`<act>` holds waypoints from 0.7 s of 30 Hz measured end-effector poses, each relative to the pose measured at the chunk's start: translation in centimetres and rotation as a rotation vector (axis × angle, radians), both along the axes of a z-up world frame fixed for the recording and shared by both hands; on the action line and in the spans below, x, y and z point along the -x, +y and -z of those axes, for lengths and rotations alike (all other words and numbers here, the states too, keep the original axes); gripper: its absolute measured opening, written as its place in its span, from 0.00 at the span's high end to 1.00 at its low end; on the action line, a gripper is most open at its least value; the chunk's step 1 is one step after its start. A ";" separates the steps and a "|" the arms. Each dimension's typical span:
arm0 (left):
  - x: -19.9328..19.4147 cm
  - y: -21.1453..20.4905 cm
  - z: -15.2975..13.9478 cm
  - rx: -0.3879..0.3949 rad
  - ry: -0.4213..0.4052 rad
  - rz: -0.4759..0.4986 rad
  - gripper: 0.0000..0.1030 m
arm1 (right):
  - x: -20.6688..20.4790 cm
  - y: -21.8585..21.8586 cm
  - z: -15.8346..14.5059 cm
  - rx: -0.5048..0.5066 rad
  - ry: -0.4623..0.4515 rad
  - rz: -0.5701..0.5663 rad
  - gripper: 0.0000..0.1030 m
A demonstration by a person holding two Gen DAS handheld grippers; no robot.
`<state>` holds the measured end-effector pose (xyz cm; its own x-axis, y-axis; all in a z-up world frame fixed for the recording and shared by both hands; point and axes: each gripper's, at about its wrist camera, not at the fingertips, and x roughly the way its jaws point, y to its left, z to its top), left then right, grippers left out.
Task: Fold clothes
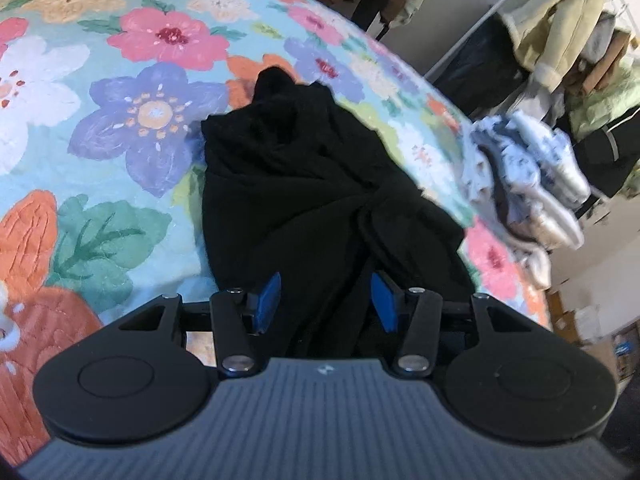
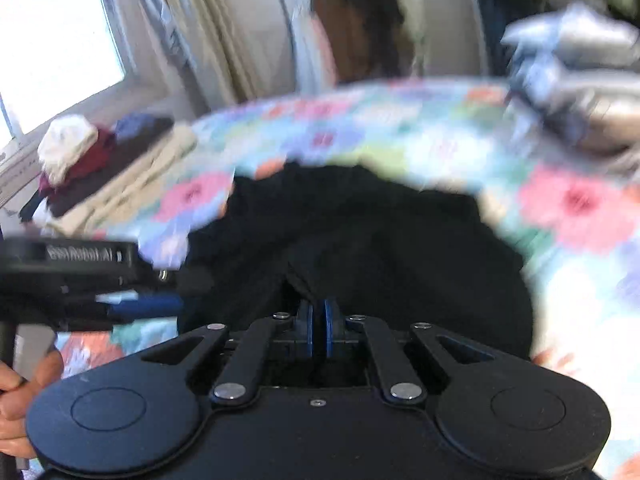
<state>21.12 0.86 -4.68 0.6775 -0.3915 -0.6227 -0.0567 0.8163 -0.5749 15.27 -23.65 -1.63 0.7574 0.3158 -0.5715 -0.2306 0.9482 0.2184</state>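
Floral quilt [image 1: 120, 120] spread wide; black garment [image 1: 304, 184] crumpled in a heap on it, near the edge; a stack of folded blue-white clothes [image 1: 524, 176] just beyond it, and hanging coats [image 1: 560, 32] behind; a clothes pile [image 2: 80, 160] near the window in the blurred right view. Left gripper [image 1: 326, 300] stands part open, blue pads either side of black cloth, not pressing; right gripper [image 2: 319, 328] has pads drawn together at the garment's near edge; whether cloth is pinched, can't tell.
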 end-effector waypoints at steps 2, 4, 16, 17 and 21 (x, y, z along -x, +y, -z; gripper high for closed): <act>1.3 0.3 -1.0 0.026 -0.048 -0.024 0.53 | 0.5 -1.6 -1.5 0.012 -0.036 0.061 0.93; 2.3 -0.1 -1.6 0.026 -0.068 0.000 0.53 | 0.4 -3.5 -1.7 0.018 -0.039 0.113 0.93; 3.5 -9.9 0.3 -0.205 0.015 0.493 0.47 | 0.1 -9.7 4.2 -0.087 0.134 0.228 0.93; 3.6 -10.1 0.6 -0.209 0.021 0.508 0.47 | 0.0 -9.8 4.7 -0.097 0.149 0.236 0.93; 3.8 -11.4 1.6 -0.313 0.015 0.540 0.45 | -0.1 -10.3 6.0 -0.143 0.172 0.242 0.93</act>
